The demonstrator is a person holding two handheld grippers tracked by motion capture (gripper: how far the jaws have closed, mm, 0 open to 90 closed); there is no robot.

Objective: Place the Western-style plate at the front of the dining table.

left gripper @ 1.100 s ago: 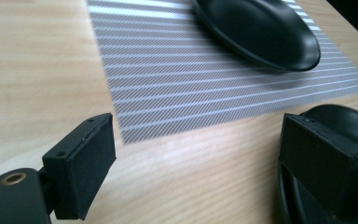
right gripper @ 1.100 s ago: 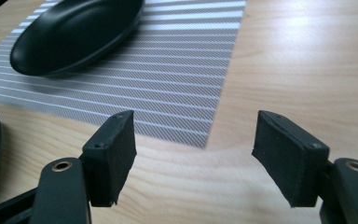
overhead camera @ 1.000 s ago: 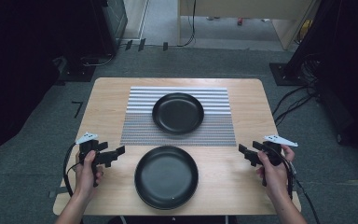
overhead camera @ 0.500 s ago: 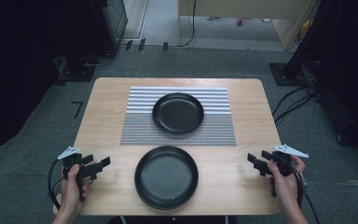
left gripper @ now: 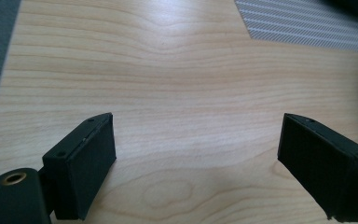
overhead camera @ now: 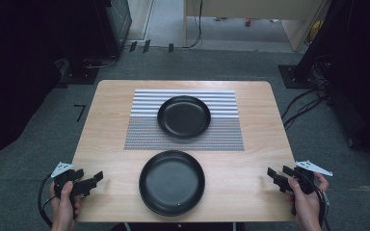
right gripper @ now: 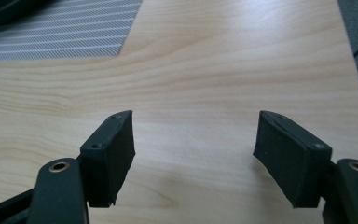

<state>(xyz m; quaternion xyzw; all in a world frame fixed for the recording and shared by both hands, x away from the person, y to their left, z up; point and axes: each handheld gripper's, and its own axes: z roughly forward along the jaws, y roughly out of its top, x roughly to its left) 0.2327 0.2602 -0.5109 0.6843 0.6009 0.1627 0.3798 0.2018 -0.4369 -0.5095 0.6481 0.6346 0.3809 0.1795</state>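
Two black plates lie on the wooden table (overhead camera: 111, 101): one plate (overhead camera: 183, 116) on the striped placemat (overhead camera: 144, 130) at the middle, a second plate (overhead camera: 172, 182) near the front edge. My left gripper (overhead camera: 92, 180) hovers at the table's front left edge, jaws open and empty. Over bare wood in its own view, the left gripper (left gripper: 196, 163) has its jaws spread wide. At the front right edge my right gripper (overhead camera: 273, 175) points inward, open. Nothing sits between the jaws of the right gripper (right gripper: 193, 156) in its own view.
Grey carpet surrounds the table. Cables (overhead camera: 303, 103) run along the floor at the right, and dark equipment (overhead camera: 111, 24) stands at the back left. Bare wood lies on both sides of the near plate.
Both hands have pulled their grippers back toward the front edge and outward, away from the near plate. The plates have not moved.
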